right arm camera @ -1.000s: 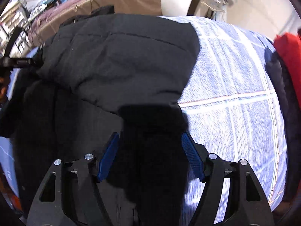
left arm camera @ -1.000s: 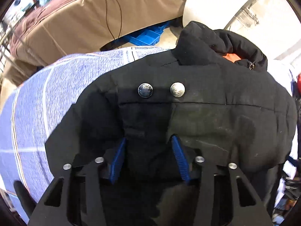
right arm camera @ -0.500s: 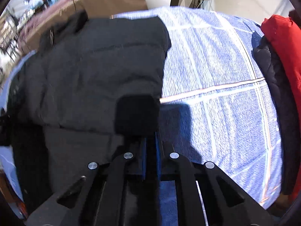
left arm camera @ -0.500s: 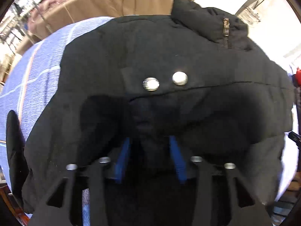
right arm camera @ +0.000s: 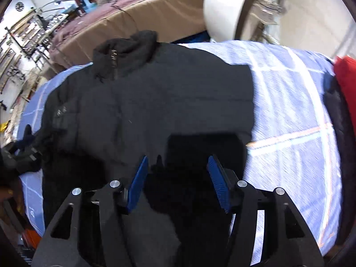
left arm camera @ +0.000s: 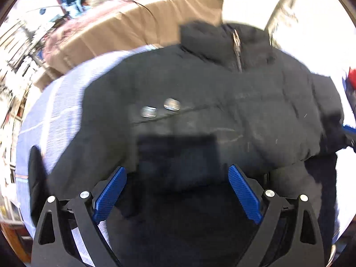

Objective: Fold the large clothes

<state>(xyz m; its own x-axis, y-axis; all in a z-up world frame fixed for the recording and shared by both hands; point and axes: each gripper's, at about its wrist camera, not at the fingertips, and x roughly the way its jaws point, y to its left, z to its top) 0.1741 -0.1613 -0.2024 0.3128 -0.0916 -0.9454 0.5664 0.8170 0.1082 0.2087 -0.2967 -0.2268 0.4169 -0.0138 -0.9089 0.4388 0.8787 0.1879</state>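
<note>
A black padded jacket (left arm camera: 222,102) lies on a blue checked cloth (left arm camera: 53,115), collar and zipper (left arm camera: 237,44) at the far side, two silver snaps (left arm camera: 160,108) on its front. My left gripper (left arm camera: 176,189) is open just above the jacket's near edge, holding nothing. In the right wrist view the same jacket (right arm camera: 155,102) lies folded in on itself with its collar (right arm camera: 126,46) far left. My right gripper (right arm camera: 178,178) is open above the jacket's near right part, holding nothing.
The blue checked cloth (right arm camera: 289,115) stretches to the right of the jacket. A red garment (right arm camera: 347,77) over a dark one lies at the right edge. A tan covered table (right arm camera: 138,15) and a white curved object (right arm camera: 224,6) stand behind.
Both grippers have let go of the jacket and opened. They have drawn back and up, so more of the jacket shows, lying flatter on the cloth.
</note>
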